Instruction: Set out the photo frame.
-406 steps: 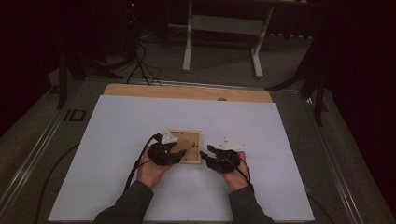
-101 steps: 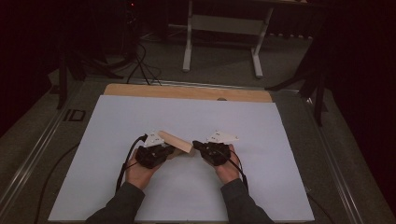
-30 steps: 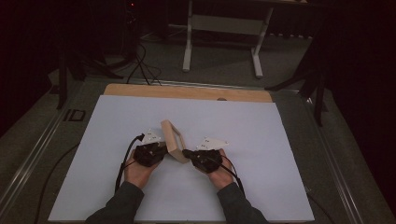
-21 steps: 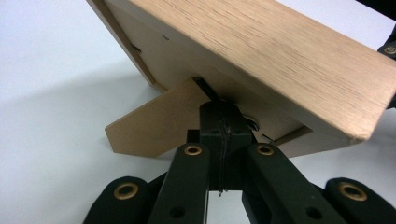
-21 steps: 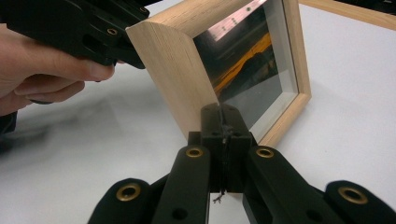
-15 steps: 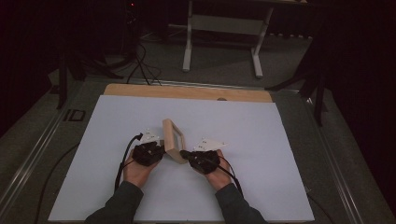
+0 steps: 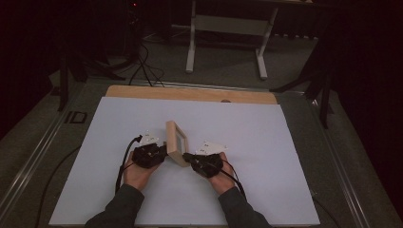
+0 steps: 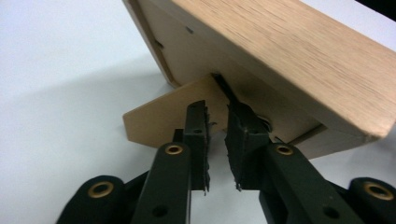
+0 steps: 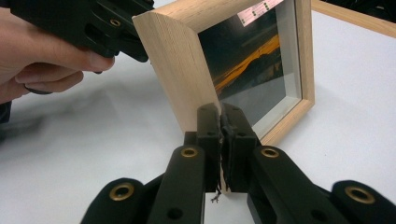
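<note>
We work a wooden picture frame that stands upright on the white worktop, between our two sets of fingers. It leans back a little on a fold-out easel stand at its rear. The frame's long edge runs away from us, slightly toward the left in the high view; its glazed front faces our right gripper, its back faces our left gripper.

Left fingers: spread a little, having just been opening. They sit right at the stand's edge; a narrow gap shows between the pads, and we cannot tell whether the stand is touched.

Right fingers: nearly pressed together, just easing apart, at the near lower corner of the frame. The right gripper view shows a sunset photo behind the glass.

Beyond the fingers, a wooden board edge borders the far side of the worktop, well apart. Farther off stands a metal table base on the floor.
</note>
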The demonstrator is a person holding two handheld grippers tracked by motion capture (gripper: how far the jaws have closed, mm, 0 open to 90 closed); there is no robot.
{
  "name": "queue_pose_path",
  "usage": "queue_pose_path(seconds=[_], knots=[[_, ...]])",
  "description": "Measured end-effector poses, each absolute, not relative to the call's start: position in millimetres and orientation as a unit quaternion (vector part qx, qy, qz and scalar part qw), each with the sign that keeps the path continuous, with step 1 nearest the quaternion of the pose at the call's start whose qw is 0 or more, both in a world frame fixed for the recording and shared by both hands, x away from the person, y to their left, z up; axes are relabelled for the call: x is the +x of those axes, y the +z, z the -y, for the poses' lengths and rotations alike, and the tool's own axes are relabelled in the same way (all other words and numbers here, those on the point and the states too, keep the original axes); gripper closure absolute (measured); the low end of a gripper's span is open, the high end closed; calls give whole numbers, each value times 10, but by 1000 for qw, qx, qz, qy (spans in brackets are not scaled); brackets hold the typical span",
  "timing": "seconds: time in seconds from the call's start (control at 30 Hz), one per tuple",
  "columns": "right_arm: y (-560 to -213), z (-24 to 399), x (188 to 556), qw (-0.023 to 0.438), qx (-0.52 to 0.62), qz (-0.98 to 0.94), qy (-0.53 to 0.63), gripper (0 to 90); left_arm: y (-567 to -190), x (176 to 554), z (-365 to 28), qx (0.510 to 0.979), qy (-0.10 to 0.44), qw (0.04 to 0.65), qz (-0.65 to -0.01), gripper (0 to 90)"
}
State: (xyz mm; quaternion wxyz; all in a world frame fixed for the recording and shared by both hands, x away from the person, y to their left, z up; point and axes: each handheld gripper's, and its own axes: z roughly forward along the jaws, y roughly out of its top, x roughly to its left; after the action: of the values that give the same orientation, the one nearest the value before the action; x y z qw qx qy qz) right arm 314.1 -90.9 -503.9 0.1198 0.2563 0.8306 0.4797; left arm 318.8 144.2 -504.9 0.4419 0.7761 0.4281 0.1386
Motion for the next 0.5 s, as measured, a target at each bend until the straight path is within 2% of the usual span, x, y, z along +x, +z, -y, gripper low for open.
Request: queue_pose_path(seconds=[0.27,0.3,0.5], knots=[[-5017,944,3142,120,257,-830,481,805,-5006,3183,-1541,762,137,455,-439,677],[-4991,985,3149,121,260,-826,485,774,-4985,3180,-1595,756,134,462,-444,663],[-4974,1046,3166,133,268,-828,475,719,-4879,3144,-1709,745,133,478,-446,595]])
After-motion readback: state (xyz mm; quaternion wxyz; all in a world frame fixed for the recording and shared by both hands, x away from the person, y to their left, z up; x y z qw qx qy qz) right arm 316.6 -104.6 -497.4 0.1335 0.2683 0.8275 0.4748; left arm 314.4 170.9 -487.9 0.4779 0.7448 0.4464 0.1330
